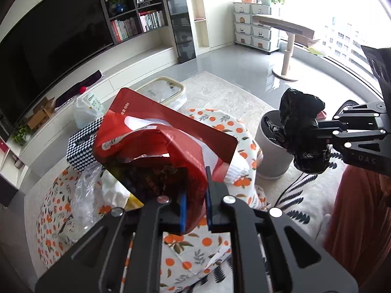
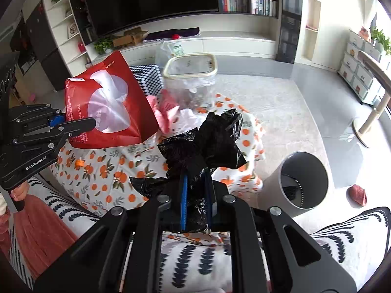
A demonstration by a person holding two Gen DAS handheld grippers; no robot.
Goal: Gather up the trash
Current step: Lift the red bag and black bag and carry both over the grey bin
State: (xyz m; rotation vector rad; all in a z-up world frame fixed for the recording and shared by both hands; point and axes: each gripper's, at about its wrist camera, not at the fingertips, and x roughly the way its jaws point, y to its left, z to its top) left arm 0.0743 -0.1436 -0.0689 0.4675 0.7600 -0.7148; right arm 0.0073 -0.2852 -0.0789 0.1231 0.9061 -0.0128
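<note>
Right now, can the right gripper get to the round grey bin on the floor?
Probably yes. The right gripper, shut on the crumpled black plastic bag, hangs beside the round grey bin. The bin's top is open, with nothing between them.

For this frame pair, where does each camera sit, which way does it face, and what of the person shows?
Left wrist view: sits on the left tool, looking down along its fingers, shut on a red bag; the right tool and an orange-red garment show at right.
Right wrist view: sits on the right tool, looking down at the black plastic bag it grips; the left tool and fingertips of a hand show at left.
Shared: both bags, the orange-print cloth, the grey bin, the TV wall.
</note>
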